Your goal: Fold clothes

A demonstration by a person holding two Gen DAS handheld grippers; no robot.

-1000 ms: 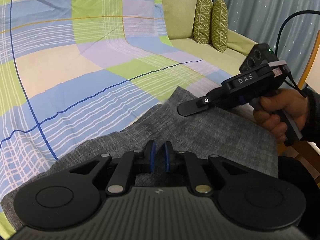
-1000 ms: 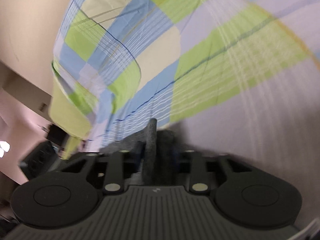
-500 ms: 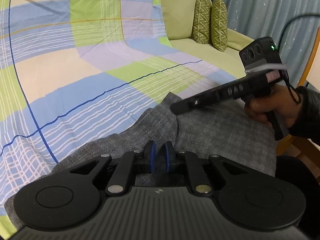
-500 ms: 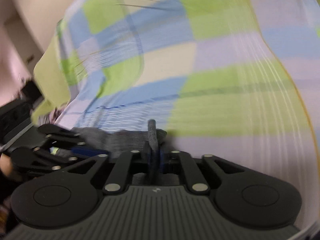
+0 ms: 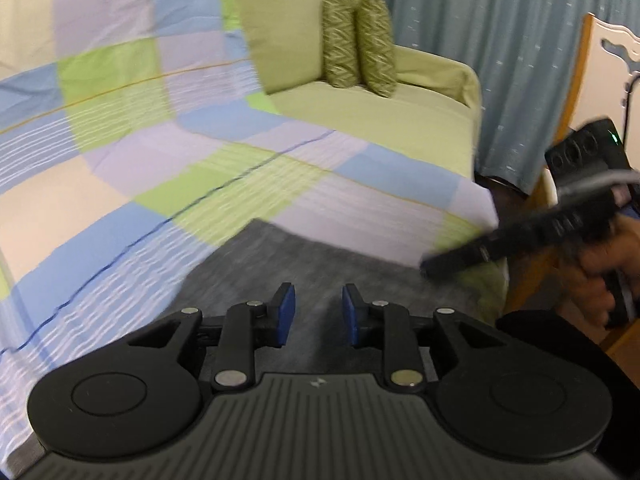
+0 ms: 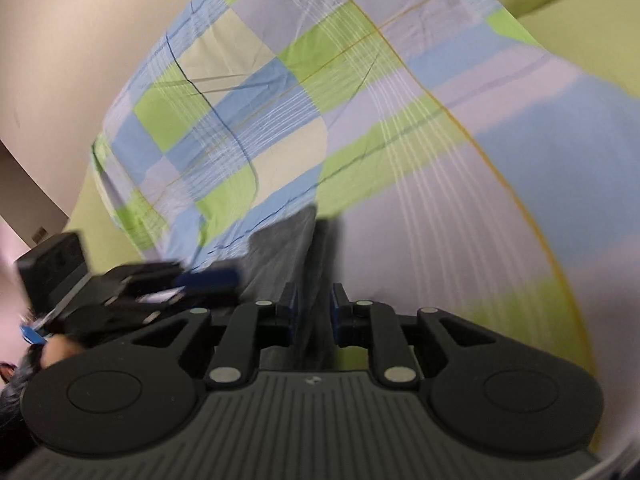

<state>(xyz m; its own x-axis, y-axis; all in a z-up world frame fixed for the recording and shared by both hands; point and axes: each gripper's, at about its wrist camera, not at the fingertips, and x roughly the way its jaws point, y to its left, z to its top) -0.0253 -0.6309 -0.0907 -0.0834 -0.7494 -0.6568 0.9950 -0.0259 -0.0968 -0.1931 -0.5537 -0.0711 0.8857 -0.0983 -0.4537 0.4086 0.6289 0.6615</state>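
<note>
Checked bed sheet (image 5: 120, 128); grey garment (image 5: 304, 264) flat on it.

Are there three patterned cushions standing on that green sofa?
No. Only two patterned cushions stand side by side against the back of the green sofa in the left wrist view.
</note>
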